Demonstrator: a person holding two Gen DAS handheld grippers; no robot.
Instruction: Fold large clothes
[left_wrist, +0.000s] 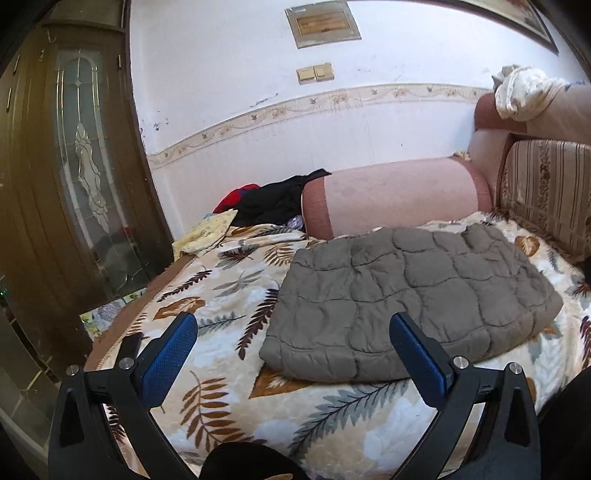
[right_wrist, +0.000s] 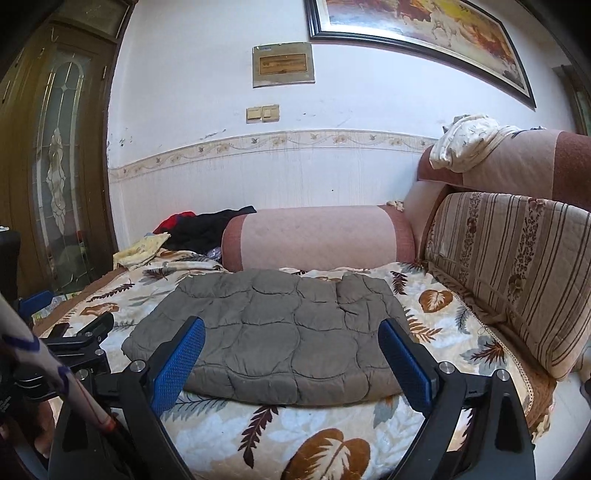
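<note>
Leafy blanket (left_wrist: 229, 295) is holding folded gray coat (left_wrist: 406, 302); L tongs (left_wrist: 291, 347) & R tongs (right_wrist: 291, 354) are hanging wide open, gripping nothing

Both wrist views face the folded jacket (left_wrist: 406, 295) closely.

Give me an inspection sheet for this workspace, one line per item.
Surface: leaf-print fleece blanket covering the sofa seat.
Job's things: grey quilted padded garment, folded into a flat rectangle, lying on the blanket.
Clutter: black and red clothes heap and yellow patterned cloth at the far end; white crumpled cloth on the backrest.
Grippers: left gripper open, empty; right gripper open, empty; both short of the garment.
Cables: nothing seen.
Surroundings: pink cylindrical bolster, striped back cushion, wooden glass-panelled door, framed painting, wall switches.
</note>
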